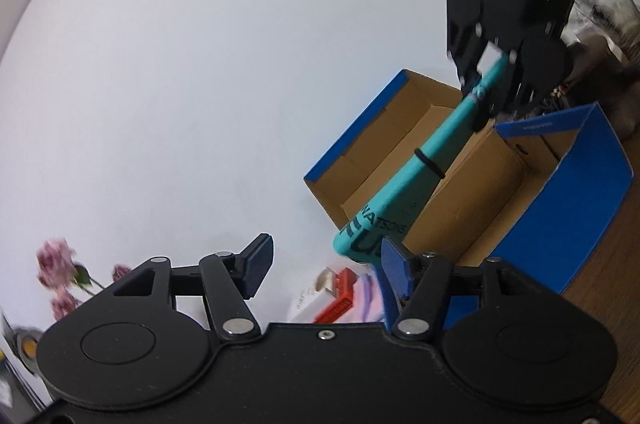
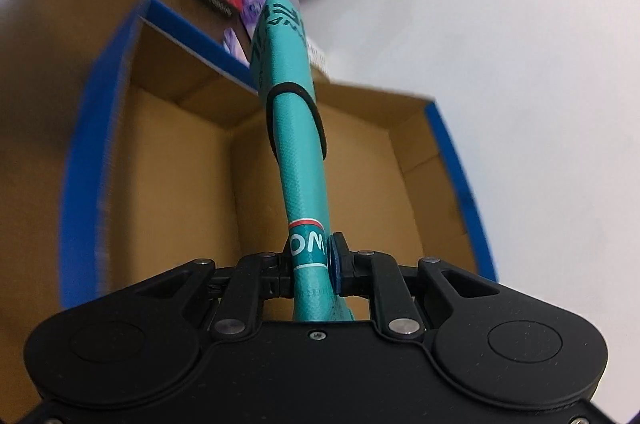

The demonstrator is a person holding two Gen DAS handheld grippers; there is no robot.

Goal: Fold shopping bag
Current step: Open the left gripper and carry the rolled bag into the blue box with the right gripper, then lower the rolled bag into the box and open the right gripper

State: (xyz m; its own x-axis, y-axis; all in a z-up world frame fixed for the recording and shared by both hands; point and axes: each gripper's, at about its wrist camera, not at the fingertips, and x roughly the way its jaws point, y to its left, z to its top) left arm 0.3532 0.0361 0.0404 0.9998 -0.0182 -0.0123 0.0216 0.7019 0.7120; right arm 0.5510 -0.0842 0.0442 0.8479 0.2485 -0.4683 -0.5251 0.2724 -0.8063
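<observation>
Teal rolled bag [image 2: 294, 128] pinched in our right tool [image 2: 310, 264]; left tool [image 1: 324, 268] open, empty; loose band [image 2: 298, 116] may slip, unrolling it.

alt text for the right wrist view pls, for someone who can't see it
The right gripper is shut on one end of a rolled teal shopping bag, bound by a black elastic band, which sticks out over an open blue cardboard box with a brown inside. Beyond lie a white surface and blurred clutter.
</observation>
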